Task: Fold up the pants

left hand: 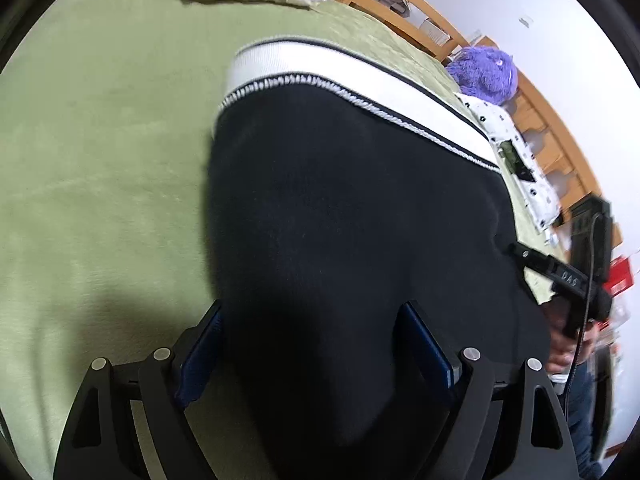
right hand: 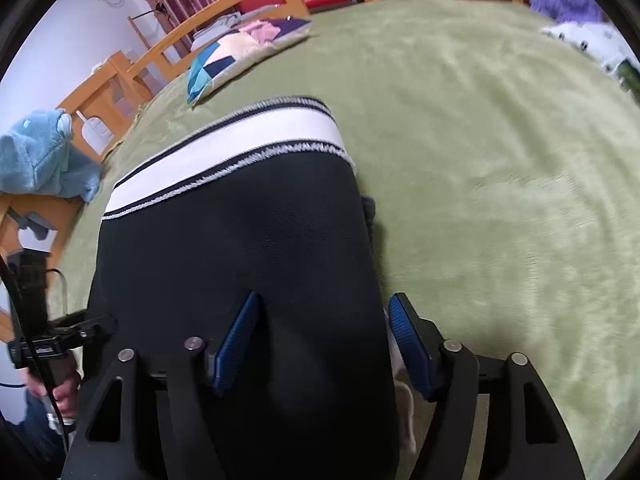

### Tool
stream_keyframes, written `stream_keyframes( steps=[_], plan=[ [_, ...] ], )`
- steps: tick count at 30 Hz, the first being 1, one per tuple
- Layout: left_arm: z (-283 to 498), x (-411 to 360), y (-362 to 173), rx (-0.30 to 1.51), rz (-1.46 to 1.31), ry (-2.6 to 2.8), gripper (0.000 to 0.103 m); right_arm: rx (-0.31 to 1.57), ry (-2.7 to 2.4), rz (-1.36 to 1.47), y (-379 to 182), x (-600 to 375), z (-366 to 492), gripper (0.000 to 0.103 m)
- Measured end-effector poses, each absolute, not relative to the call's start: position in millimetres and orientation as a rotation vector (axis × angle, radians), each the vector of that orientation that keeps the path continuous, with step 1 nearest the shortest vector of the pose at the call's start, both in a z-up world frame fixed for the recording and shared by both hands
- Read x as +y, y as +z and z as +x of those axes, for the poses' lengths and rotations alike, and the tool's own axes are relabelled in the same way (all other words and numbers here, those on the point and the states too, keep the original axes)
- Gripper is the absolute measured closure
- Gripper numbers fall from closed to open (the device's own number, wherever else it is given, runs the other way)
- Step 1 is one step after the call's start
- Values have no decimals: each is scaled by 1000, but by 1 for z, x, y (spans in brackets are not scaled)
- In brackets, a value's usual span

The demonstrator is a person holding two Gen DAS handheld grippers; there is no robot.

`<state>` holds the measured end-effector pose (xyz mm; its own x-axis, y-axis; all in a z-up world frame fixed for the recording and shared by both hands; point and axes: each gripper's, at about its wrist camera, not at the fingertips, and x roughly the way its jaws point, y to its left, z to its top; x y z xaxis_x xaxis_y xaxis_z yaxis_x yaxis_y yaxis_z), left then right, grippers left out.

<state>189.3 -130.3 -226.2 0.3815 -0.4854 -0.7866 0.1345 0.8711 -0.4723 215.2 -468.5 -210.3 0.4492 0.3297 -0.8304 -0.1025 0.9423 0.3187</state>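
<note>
Dark navy pants (left hand: 352, 216) with a white waistband (left hand: 320, 68) lie on a green blanket (left hand: 100, 160). My left gripper (left hand: 316, 320) is open, its blue pads either side of the near end of the pants. In the right wrist view the pants (right hand: 236, 248) and waistband (right hand: 224, 144) lie the same way on the blanket (right hand: 500, 160). My right gripper (right hand: 320, 320) is open over the pants' near right edge, one pad on the fabric, one beyond it. The right gripper also shows in the left wrist view (left hand: 516, 250) at the pants' right edge.
A patchwork pillow (right hand: 236, 56) lies beyond the waistband. A purple plush (left hand: 484, 72) and a white patterned cloth (left hand: 516, 152) lie at the bed's right side. A blue plush (right hand: 44, 156) sits at the left. A wooden bed rail (right hand: 248, 4) borders the bed.
</note>
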Motion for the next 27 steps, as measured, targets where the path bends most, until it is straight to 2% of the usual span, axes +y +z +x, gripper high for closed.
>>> stream_keyframes(
  steps=[2, 5, 7, 8, 10, 12, 13, 14, 16, 22, 27],
  plan=[
    [190, -132, -229, 1097, -354, -414, 20, 1088, 287, 290, -218, -472, 219, 32],
    [192, -134, -229, 1086, -352, -417, 28, 1108, 326, 391, -232, -477, 223, 30],
    [191, -129, -228, 1083, -380, -430, 45, 1113, 342, 420, -234, -476, 224, 29],
    [191, -127, -226, 1081, -384, -435, 49, 1115, 351, 435, -235, -474, 224, 38],
    [187, -122, -218, 1062, -386, -456, 65, 1115, 346, 446, -231, -469, 220, 41],
    [183, -119, -209, 1041, -382, -472, 68, 1088, 307, 386, -217, -461, 214, 51],
    [180, -117, -202, 1025, -371, -482, 71, 1068, 295, 371, -207, -458, 209, 60],
    [177, -113, -195, 1008, -372, -493, 72, 1044, 293, 372, -197, -455, 204, 73],
    [175, -102, -184, 995, -405, -520, 74, 991, 334, 413, -171, -445, 191, 79],
    [164, -41, -154, 956, -361, -475, 74, 973, 380, 362, -145, -380, 169, 81],
    [161, 35, -141, 961, -314, -405, 74, 975, 515, 424, -157, -315, 162, 81]
  ],
)
